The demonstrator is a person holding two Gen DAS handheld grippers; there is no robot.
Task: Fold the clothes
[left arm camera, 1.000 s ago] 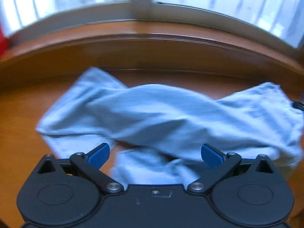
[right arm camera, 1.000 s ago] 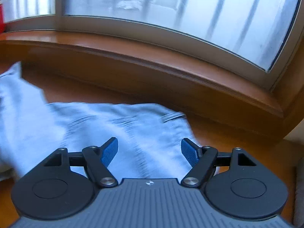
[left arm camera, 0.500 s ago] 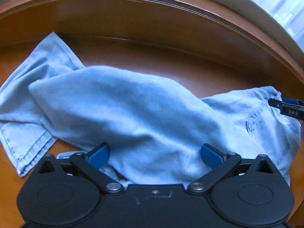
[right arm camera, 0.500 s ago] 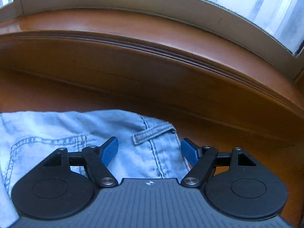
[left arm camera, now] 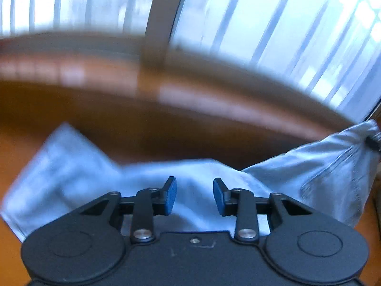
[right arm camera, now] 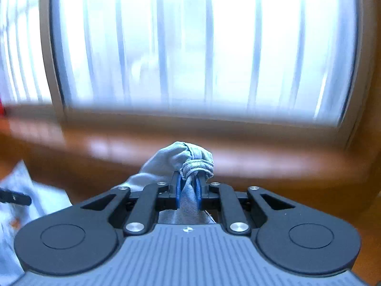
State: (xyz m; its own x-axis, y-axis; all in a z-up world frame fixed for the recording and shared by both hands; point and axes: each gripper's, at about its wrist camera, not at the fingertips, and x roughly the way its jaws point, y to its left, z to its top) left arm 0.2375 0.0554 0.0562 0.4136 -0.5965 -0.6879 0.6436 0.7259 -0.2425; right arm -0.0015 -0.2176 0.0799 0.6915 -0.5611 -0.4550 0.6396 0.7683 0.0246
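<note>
Light blue denim garment, likely jeans (left arm camera: pixel 190 186), lay partly on the wooden table (left arm camera: pixel 14 147) below the window sill, one part spread flat to the left, blurred. Its right part was lifted off the table and pulled up toward the right edge of the left wrist view, stitched seam and pocket outline visible there (left arm camera: pixel 333 166).

Right gripper (right arm camera: pixel 188 190): fingers (right arm camera: pixel 177 194) pressed nearly together, pinching a bunched fold of the denim. Blue pads clamped both sides of the fabric; a hemmed, stitched edge bulged out past the fingertips (right arm camera: pixel 190 157). More cloth hung down between the fingers toward the gripper body. In the left wrist view, a dark tip at the far right edge (left arm camera: pixel 373 141) met the raised corner of the garment.

Left gripper (left arm camera: pixel 194 196): fingers (left arm camera: pixel 170 196) partly apart, a moderate gap between the blue pads. Denim showed in the gap and under the fingers, but pads did not close on it; contact with the cloth could not be told. In the right wrist view a dark finger tip (right arm camera: pixel 14 197) showed at the left edge over pale cloth.

Behind: brown wooden window sill (right arm camera: pixel 262 162), blurred, running across both views. Above it a window (right arm camera: pixel 202 47) with pale vertical bars, bright light. Small red patch at far left edge of right wrist view (right arm camera: pixel 2 108), unidentifiable.
</note>
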